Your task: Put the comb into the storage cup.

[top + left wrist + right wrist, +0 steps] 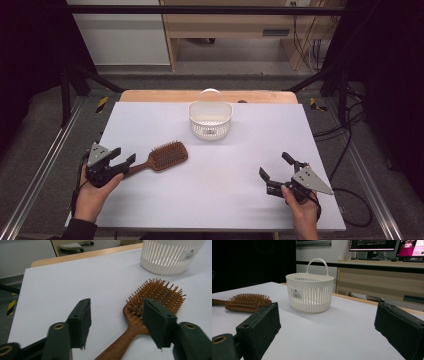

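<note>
A wooden hairbrush (167,155) lies bristles up on the white table sheet, left of centre, its handle pointing at my left gripper (125,156). In the left gripper view the hairbrush (155,292) handle runs between the two jaws of the left gripper (116,312); the jaws stand apart on either side and no pad presses on it. A white slatted basket (210,129) with a loop handle stands upright at the far middle. My right gripper (275,165) rests near the front right, wide open and holding nothing. Its own view faces the basket (309,295) with the hairbrush (247,301) at the left.
The white sheet (225,190) covers a wooden table whose far edge (210,95) shows behind the basket. Metal frame rails run along both sides, and cables lie on the floor at the right. A wooden cabinet stands beyond the table.
</note>
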The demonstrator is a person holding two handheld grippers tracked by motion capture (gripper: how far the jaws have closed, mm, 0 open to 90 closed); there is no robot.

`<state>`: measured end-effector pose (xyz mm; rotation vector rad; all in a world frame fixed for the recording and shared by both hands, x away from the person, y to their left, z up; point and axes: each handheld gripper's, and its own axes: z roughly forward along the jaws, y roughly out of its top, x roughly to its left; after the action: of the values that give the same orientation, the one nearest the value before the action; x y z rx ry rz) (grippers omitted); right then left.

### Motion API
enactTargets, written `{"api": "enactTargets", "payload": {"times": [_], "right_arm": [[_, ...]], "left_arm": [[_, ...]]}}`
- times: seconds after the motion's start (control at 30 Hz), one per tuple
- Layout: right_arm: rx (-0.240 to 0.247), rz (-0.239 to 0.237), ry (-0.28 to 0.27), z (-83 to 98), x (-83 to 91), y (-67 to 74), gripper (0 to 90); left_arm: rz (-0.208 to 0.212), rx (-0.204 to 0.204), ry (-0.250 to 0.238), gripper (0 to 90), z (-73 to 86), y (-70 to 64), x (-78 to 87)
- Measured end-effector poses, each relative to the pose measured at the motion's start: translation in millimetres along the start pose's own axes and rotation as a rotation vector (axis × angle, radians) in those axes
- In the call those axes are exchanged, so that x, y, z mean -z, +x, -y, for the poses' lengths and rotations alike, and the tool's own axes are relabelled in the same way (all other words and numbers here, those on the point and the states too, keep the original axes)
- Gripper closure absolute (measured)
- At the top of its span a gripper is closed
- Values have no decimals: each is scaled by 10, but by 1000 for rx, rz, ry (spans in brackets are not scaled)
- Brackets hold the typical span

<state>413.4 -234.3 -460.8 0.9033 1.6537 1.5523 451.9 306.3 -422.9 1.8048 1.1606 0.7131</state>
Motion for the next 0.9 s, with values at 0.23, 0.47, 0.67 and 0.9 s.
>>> {"api": "enactTargets", "payload": {"times": [0.23, 0.47, 0.67, 0.9], "right_arm": [[27, -18, 15, 9, -34, 71, 60], [28, -11, 19, 15, -24, 65, 59], [30, -4, 17, 13, -2, 49, 59], [30, -7, 17, 12, 2, 54, 58]], "left_arm": [[25, -15, 56, 569, -18, -33, -114], [72, -63, 135, 749, -48, -59, -226], [91, -79, 208, 873, -11, -36, -363], [77, -92, 244, 897, 24, 8, -466]]}}
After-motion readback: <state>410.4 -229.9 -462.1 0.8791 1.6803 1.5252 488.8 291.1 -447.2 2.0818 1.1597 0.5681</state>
